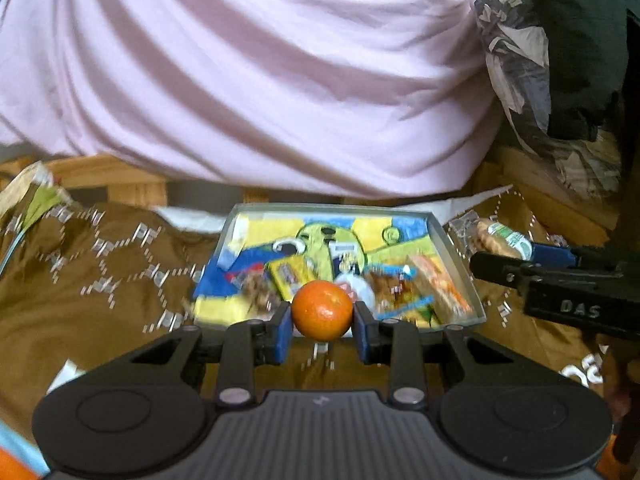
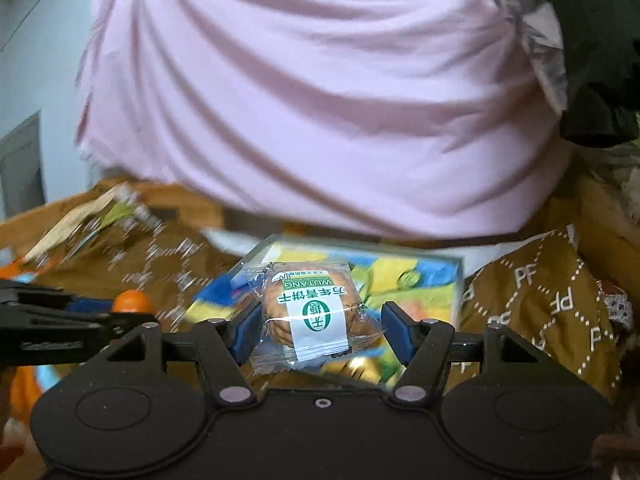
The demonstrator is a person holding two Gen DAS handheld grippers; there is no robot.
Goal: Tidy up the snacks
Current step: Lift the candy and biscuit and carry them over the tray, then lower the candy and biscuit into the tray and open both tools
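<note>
An orange (image 1: 322, 311) is gripped by the left fingers (image 1: 322, 330) and a wrapped biscuit (image 2: 308, 312) by the right fingers (image 2: 318, 330), both carried toward the tray (image 1: 456, 264) at twelve o'clock, where release seems needed next.

Both fisheye cameras sit just behind their own claw, looking forward and slightly down along the fingers toward the clear tray (image 1: 460, 264). The left view is close, square to the near rim of the tray. The right view looks from nearer its right side. Shared: tray, brown patterned cloth (image 1: 80, 280), pink draped fabric (image 1: 260, 80) behind the tray.
</note>
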